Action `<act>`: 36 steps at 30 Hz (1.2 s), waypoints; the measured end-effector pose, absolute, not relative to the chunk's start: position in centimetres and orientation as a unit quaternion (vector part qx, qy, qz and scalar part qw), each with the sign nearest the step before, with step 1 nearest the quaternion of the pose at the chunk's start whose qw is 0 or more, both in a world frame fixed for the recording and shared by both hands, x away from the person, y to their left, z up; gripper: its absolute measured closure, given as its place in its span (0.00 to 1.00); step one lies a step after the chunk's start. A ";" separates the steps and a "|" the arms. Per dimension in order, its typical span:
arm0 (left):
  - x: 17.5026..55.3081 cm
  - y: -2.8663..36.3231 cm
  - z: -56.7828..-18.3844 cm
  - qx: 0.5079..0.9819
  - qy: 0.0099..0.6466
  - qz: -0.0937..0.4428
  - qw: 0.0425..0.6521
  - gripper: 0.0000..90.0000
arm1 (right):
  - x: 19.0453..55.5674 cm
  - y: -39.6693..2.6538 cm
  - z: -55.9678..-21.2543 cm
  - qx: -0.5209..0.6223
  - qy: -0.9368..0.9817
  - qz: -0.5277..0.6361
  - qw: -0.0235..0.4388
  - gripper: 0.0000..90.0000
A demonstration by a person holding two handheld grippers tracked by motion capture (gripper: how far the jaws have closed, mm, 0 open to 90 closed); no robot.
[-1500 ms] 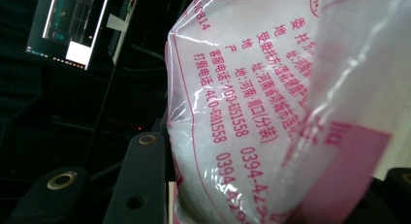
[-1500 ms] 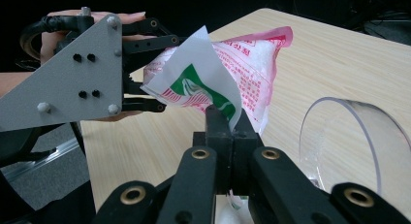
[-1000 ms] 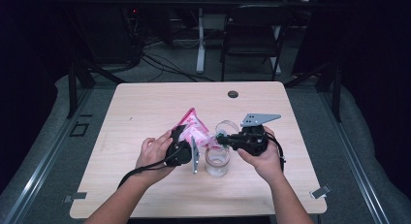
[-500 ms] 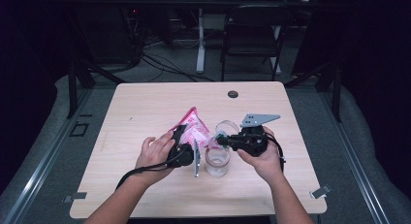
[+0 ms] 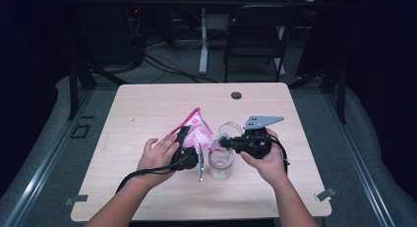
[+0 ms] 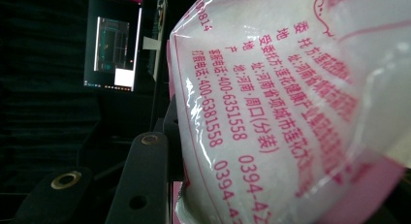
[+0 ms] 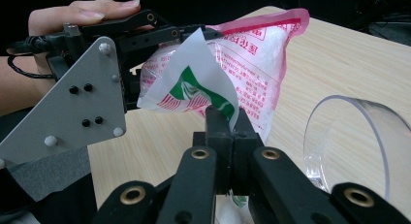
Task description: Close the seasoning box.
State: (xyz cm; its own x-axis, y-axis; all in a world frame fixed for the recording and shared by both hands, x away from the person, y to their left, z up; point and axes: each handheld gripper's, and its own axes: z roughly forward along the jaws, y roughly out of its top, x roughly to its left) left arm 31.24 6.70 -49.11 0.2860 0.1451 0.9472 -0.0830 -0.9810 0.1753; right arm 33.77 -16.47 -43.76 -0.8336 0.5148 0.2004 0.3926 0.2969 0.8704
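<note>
A pink and white bag point(image 5: 197, 130) of white granules is held tilted over the table, and its red print shows close up in the left gripper view point(image 6: 291, 112). My left gripper point(image 5: 189, 138) is shut on the bag's body. My right gripper point(image 5: 222, 141) is shut on the bag's torn white and green corner point(image 7: 194, 83), its jaws pressed together point(image 7: 225, 118). A clear glass jar point(image 5: 220, 164) stands upright on the table just below that corner, between the two hands.
A clear round lid point(image 5: 231, 128) lies just beyond the jar, and in the right gripper view it stands close on the right point(image 7: 354, 141). A small black disc point(image 5: 236, 95) sits near the far edge of the wooden table point(image 5: 147, 104). A chair stands beyond.
</note>
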 end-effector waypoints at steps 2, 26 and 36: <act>31.2 6.7 -49.1 0.795 0.019 0.599 0.094 0.72 | 33.8 -16.5 -43.8 0.282 0.803 0.521 0.059 1.00; 31.0 6.3 -49.1 0.788 -0.001 0.610 0.090 0.73 | 33.7 -16.6 -43.9 0.278 0.807 0.519 0.051 1.00; 30.8 6.4 -49.1 0.789 -0.007 0.609 0.084 0.73 | 33.8 -16.3 -44.2 0.278 0.810 0.515 0.048 1.00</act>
State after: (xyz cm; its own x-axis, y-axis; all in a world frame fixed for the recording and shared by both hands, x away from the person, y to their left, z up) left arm 30.84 6.38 -49.07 0.2584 0.0910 0.9617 -0.1146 -0.9856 0.1241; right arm 33.76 -16.34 -44.22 -0.8405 0.4997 0.2095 0.4017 0.3151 0.8598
